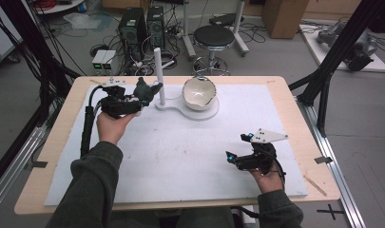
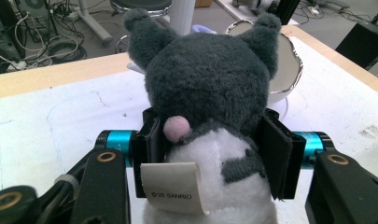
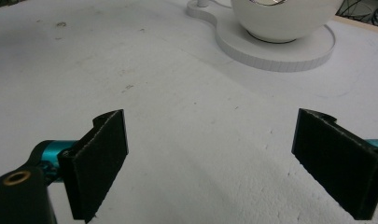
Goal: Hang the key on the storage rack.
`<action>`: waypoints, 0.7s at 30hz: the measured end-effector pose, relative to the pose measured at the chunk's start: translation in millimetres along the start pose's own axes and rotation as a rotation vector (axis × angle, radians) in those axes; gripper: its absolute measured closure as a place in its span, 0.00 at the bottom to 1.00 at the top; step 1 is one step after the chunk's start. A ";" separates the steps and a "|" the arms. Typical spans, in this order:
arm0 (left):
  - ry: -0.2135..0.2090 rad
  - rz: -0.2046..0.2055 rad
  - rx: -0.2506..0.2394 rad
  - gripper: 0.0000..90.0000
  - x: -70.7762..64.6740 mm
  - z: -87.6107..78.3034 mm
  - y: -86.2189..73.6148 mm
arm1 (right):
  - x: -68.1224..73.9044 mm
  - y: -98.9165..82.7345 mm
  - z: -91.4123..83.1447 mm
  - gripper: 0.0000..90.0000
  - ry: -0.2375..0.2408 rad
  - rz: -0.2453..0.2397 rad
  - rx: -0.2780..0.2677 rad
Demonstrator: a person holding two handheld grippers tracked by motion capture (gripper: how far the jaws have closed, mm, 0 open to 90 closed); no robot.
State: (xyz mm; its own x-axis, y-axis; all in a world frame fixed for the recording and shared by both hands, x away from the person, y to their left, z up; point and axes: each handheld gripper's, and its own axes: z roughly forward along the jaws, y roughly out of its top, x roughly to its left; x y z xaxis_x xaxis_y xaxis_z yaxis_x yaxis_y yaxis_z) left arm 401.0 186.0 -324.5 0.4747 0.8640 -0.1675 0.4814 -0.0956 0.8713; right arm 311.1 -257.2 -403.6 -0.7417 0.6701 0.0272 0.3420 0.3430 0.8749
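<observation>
One grey plush toy [image 2: 210, 88] at ten o'clock, one white bowl [image 1: 198, 93] at twelve on one white stand [image 1: 167, 105], and two handheld grippers.

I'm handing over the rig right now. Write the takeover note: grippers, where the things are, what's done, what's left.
Left gripper: shut on the grey plush toy, pads pressing its sides, held above the table beside the white post.
Right gripper: open, nothing between the jaws, low over the near right of the table.
White bowl: on its white stand at the far middle; looks empty.
Done: toy picked up.
Left: probably set the toy in the bowl, then release.
</observation>
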 end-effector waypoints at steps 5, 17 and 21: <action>0.005 -0.005 0.011 0.52 0.1 3.6 -2.7 | -0.1 0.0 0.0 0.11 -0.001 -0.001 0.001; 0.022 -0.003 0.033 0.52 -0.2 10.8 -5.9 | -0.2 0.0 0.2 0.11 0.001 -0.003 0.002; 0.030 0.002 0.036 0.51 -0.2 12.8 -7.0 | -0.2 0.0 0.1 0.11 0.002 -0.003 0.000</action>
State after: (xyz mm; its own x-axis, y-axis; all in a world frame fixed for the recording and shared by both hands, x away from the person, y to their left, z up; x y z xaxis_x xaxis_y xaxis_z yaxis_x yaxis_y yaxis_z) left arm 406.9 180.2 -336.5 0.4539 0.8781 -0.1518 0.5072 -0.1145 0.8542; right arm 311.3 -257.3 -403.7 -0.7438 0.6679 0.0249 0.3393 0.3453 0.8750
